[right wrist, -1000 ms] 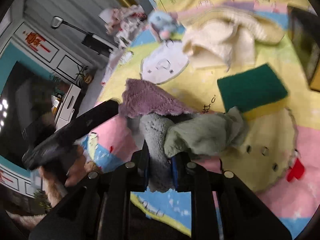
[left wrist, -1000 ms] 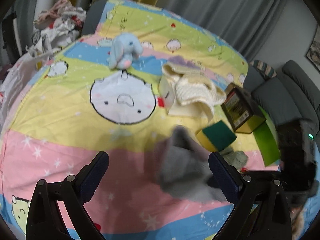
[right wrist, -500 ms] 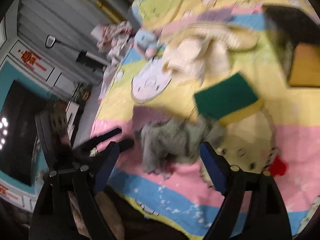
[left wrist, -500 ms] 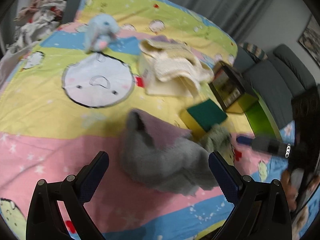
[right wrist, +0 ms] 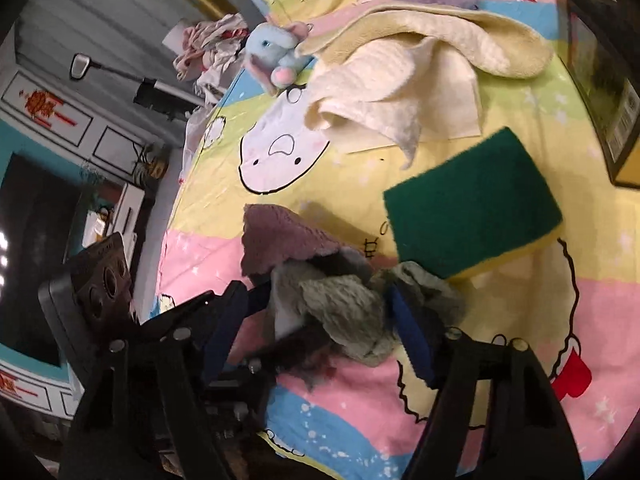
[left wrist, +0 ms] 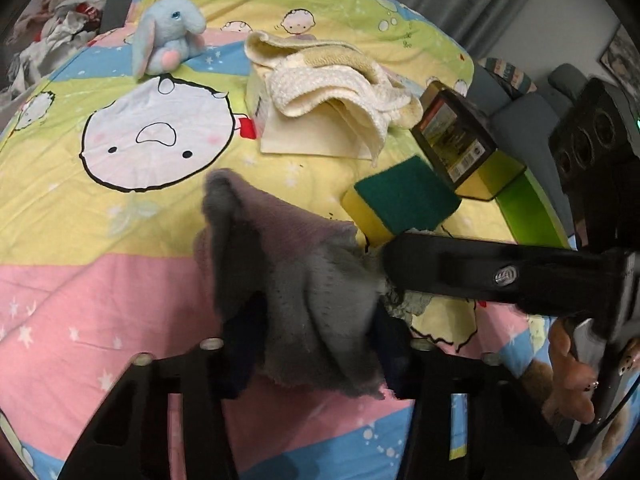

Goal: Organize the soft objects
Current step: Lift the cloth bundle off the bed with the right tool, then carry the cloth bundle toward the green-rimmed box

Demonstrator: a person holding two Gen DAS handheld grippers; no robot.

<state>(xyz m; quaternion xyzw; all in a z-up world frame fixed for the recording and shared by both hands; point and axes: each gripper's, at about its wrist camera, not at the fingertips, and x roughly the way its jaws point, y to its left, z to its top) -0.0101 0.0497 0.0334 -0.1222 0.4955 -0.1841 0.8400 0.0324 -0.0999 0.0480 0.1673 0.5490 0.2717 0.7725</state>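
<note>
Grey-and-mauve cloth (left wrist: 304, 280); green-topped yellow sponge (left wrist: 404, 200); cream towel (left wrist: 332, 80); pale blue elephant toy (left wrist: 168, 36), pink feet; bedsheet (left wrist: 100, 280) pastel stripes, cartoon faces, stars

We cannot see the blue pads of the left gripper (left wrist: 316, 344) fully: the grey cloth (left wrist: 316, 320) bunches over both, so whether they press it is hard to judge. The right gripper's finger (left wrist: 480, 276) crosses the left wrist view and hides part of the greenish cloth (left wrist: 416, 304) beneath it. In the right wrist view, the dark box (right wrist: 600, 80) is cut off by the edge, and its label is too small to read. The clothes pile (left wrist: 52, 36) at the far left is dim and indistinct. The hand (left wrist: 572, 384) is only partly in frame.
</note>
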